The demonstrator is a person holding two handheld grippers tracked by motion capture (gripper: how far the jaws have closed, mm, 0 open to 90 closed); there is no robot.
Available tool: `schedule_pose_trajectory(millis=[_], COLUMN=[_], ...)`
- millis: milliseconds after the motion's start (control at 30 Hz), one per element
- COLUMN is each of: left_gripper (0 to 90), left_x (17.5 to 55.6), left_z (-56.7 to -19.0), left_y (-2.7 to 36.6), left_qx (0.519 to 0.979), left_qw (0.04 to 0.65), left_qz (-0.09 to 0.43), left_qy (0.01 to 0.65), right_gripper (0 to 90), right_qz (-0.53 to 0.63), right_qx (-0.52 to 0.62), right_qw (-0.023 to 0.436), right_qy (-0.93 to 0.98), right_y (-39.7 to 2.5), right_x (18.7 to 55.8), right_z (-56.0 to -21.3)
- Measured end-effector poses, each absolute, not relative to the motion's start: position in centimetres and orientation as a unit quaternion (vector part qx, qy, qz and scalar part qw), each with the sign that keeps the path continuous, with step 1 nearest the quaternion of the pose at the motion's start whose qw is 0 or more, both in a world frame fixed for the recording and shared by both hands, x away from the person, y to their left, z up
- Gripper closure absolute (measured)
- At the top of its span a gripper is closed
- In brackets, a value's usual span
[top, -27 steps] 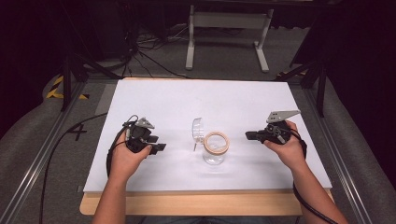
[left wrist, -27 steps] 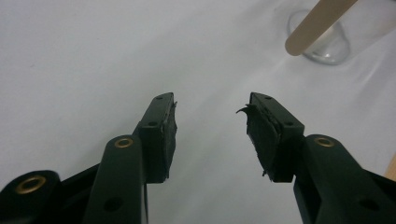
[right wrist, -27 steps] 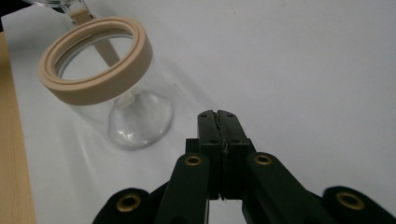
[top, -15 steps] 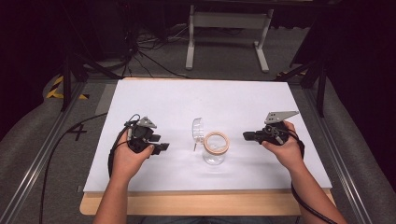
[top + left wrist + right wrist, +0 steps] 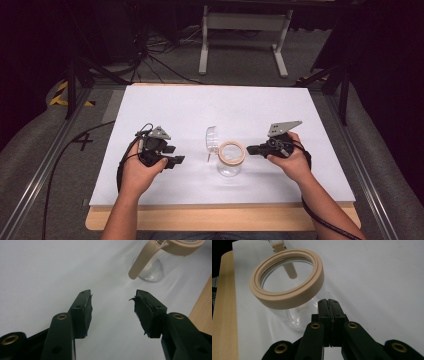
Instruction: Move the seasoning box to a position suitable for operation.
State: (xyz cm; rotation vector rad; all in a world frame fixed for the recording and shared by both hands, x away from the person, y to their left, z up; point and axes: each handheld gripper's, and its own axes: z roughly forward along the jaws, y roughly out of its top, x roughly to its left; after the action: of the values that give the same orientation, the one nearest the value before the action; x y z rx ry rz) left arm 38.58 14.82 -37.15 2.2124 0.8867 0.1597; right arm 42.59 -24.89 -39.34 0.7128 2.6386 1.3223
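A clear glass jar [image 5: 229, 166] with a beige ring collar [image 5: 231, 152] stands upright on the white sheet, its clear lid [image 5: 210, 138] hinged open to the left. A beige latch tab [image 5: 140, 263] hangs down its side. My left gripper [image 5: 179, 161] is open, held a hand's width left of the jar, pointing at it. My right gripper [image 5: 250, 149] is shut on nothing, its tip just right of the collar [image 5: 287, 277]. In the right gripper view the shut jaws meet close beside the jar wall [image 5: 297, 315]; touching or not is unclear.
The white sheet [image 5: 210, 107] covers most of a wooden table whose edge [image 5: 220, 217] shows in front. Behind the table a grey stand [image 5: 242, 30] and cables lie on the floor. Metal rails run along both sides.
My right gripper has edged left toward the jar's collar. My left gripper has shifted slightly right toward the jar. The jar has not moved.
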Motion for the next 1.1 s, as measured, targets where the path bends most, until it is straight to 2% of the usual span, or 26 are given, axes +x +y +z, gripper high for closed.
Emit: schedule_pose_trajectory(millis=[433,1100], left_gripper=[49.5,51.7], left_x=[38.0,38.6], left_z=[-37.4,-37.5], left_y=[15.4,15.0], left_qx=[0.863,0.865], left_qw=[0.358,0.364], left_qz=[0.06,0.053], left_qy=[0.352,0.341], right_gripper=[90.0,90.0], right_qz=[0.415,0.402], right_qx=[0.232,0.224], right_qw=[0.042,0.035], right_qy=[0.879,0.887], right_y=[-23.4,-23.0], right_x=[44.0,43.0], right_z=[-41.4,-41.5])
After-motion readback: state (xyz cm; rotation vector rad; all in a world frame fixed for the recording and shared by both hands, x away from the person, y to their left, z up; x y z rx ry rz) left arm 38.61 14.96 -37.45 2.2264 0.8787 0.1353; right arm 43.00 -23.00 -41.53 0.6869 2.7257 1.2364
